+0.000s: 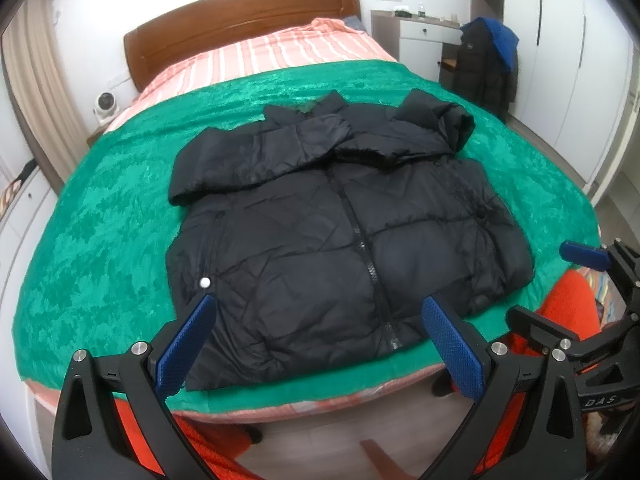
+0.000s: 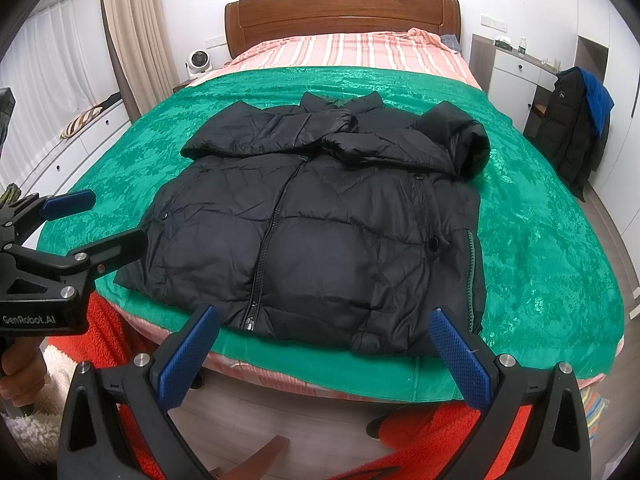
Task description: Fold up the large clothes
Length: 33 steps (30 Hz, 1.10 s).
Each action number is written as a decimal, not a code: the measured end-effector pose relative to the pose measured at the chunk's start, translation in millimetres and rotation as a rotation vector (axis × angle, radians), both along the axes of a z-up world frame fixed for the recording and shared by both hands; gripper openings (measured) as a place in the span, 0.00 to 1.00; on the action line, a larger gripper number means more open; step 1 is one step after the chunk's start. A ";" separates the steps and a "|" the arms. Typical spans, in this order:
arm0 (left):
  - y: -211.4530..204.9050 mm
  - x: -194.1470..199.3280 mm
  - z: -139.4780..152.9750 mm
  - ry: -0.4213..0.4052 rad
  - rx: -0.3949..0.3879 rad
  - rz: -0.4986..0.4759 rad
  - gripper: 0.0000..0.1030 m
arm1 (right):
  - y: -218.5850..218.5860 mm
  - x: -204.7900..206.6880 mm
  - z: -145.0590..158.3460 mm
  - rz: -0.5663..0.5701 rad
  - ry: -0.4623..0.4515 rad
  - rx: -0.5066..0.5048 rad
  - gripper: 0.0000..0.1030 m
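Jacket (image 1: 340, 216) sleeves folded over chest; upper zip hidden beneath. Left gripper (image 2: 70, 216) cut off by left edge in right wrist view. Items on far desk (image 2: 516, 60) too small to ID. Bed (image 1: 248, 404) underside not visible.

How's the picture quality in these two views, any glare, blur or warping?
Left wrist view: strong fisheye bending, dark corners, green blanket shiny, black jacket sharp, left gripper slightly soft. Right wrist view: same warping, window overexposed, blanket sheen, jacket detail readable, right gripper soft.
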<state>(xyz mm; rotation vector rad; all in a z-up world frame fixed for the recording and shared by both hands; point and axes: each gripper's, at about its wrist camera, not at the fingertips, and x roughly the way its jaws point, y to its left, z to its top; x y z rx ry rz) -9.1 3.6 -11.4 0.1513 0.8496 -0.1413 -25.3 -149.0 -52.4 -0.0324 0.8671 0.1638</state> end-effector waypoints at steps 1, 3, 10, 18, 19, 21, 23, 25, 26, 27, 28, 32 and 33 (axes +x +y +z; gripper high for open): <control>0.8 2.0 -0.4 -0.001 0.012 0.005 1.00 | -0.7 -0.5 -1.2 -0.002 0.000 0.003 1.00; 4.2 9.1 1.7 -0.018 0.031 0.014 1.00 | -2.4 -1.6 -3.7 -0.006 0.001 0.005 1.00; 39.0 78.2 25.6 -0.045 0.032 0.024 1.00 | -7.9 -0.2 -10.3 -0.025 0.017 0.013 1.00; -14.9 205.6 -31.3 -0.018 0.364 -0.233 1.00 | -14.7 -1.5 -18.0 -0.050 0.034 0.021 1.00; -22.0 220.8 -44.5 -0.009 0.409 -0.242 1.00 | -17.1 -1.8 -19.4 -0.057 0.037 0.020 1.00; -35.5 255.6 -76.0 0.013 0.482 -0.236 1.00 | -22.7 -1.6 -22.4 -0.074 0.048 0.017 1.00; -45.0 283.0 -99.6 0.035 0.516 -0.223 1.00 | -29.8 -0.6 -27.8 -0.091 0.066 0.017 1.00; -47.7 305.7 -119.2 0.069 0.527 -0.190 1.00 | -37.4 1.4 -35.3 -0.111 0.091 0.015 1.00; -48.7 316.9 -130.0 0.089 0.522 -0.172 0.99 | -39.7 1.8 -37.6 -0.116 0.099 0.014 1.00; -48.2 328.1 -139.2 0.095 0.507 -0.155 0.88 | -42.2 2.7 -40.6 -0.122 0.108 0.011 1.00; -44.9 333.6 -142.0 0.102 0.473 -0.152 0.58 | -43.7 3.5 -43.0 -0.126 0.116 0.008 1.00; -17.0 334.5 -114.0 0.081 0.317 -0.074 0.08 | -48.3 7.4 -48.5 -0.138 0.124 0.002 1.00; -5.4 330.2 -101.1 0.065 0.278 -0.056 0.07 | -48.7 9.3 -49.3 -0.140 0.122 0.001 1.00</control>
